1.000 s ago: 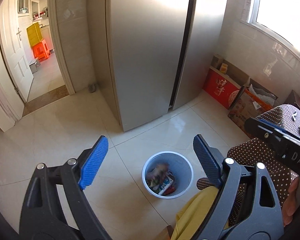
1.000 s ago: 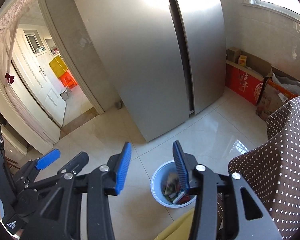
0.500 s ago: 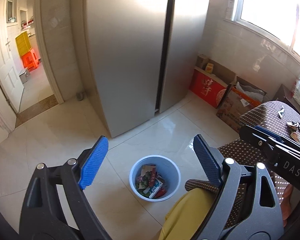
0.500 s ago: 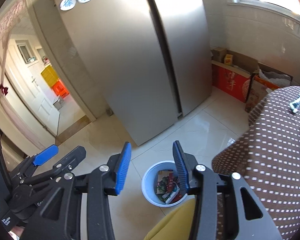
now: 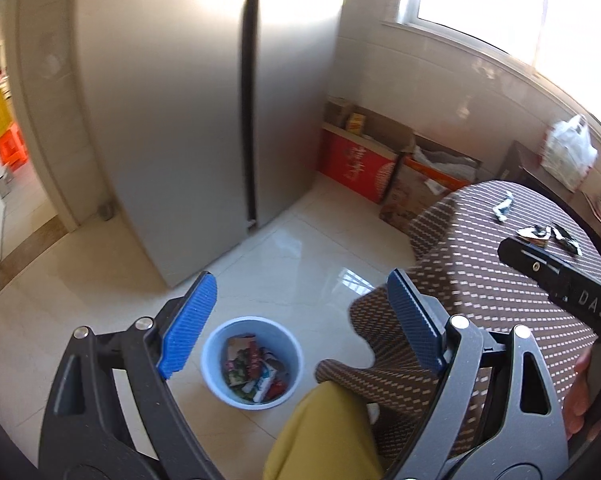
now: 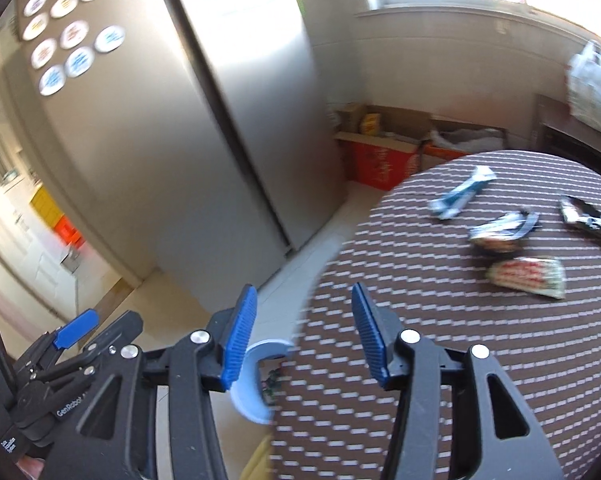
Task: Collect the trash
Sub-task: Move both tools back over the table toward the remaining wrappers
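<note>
The round worktop (image 6: 440, 360) wore a brown dotted cloth with four crumpled wrappers (image 6: 525, 273) scattered near its far edge, while beside it on the pale tiled floor (image 5: 100, 304) stood a blue bin (image 5: 216, 364) holding trash.

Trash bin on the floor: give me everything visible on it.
The trash bin is a small round, pale blue bucket, plastic by its look, standing upright and open on the glossy tiled floor beside the table's dotted brown cloth. It is partly filled with colourful wrappers and packets. Nothing touches it from above. In the right wrist view the cloth hides most of it.
</note>
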